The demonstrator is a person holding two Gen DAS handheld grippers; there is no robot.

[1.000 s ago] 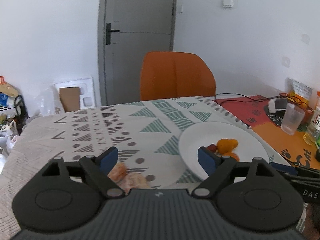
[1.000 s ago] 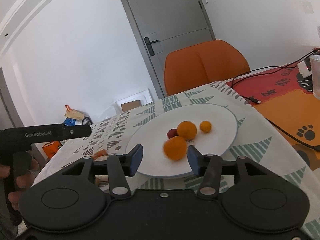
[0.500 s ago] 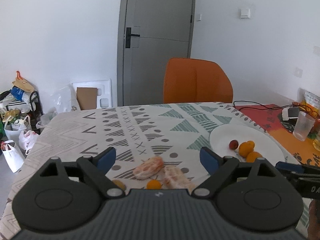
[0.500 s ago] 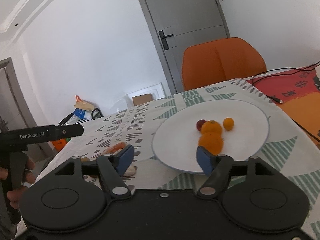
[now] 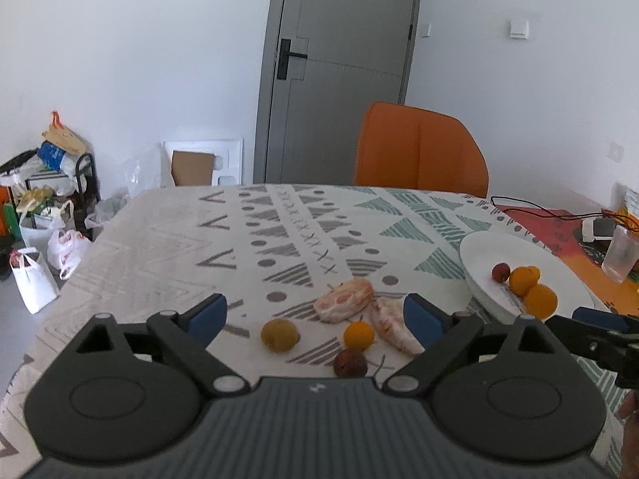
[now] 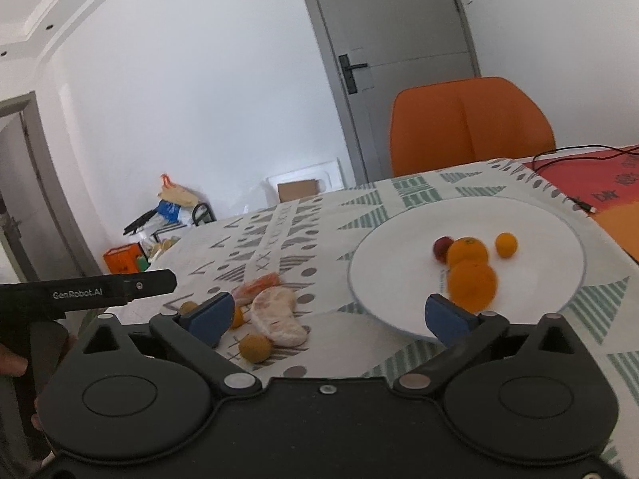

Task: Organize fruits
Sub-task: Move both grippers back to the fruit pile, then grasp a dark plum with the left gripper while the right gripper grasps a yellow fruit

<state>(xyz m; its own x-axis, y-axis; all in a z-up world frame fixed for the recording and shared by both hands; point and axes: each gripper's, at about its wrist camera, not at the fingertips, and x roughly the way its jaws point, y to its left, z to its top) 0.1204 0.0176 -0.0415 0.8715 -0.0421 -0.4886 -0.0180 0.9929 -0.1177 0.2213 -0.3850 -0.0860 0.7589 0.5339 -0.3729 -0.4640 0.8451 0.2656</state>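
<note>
A white plate (image 6: 539, 215) holds two oranges (image 6: 471, 283), a small orange fruit (image 6: 506, 244) and a red fruit (image 6: 440, 248); the plate also shows in the left wrist view (image 5: 479, 247). On the patterned tablecloth lie two peeled citrus pieces (image 5: 344, 300), a yellow fruit (image 5: 279, 334), a small orange fruit (image 5: 358, 335) and a dark red fruit (image 5: 350, 363). My left gripper (image 5: 315, 317) is open and empty, just short of this loose fruit. My right gripper (image 6: 327, 313) is open and empty, near the plate's front rim.
An orange chair (image 5: 419, 151) stands at the table's far side. A plastic cup (image 5: 620, 253), cables and a red-orange mat (image 5: 559, 219) lie right of the plate. Bags and clutter (image 5: 40, 207) sit on the floor at left.
Both grippers have pulled back and swung left. The right gripper has let go of an orange, which now lies on the plate. The loose fruit has come into view.
</note>
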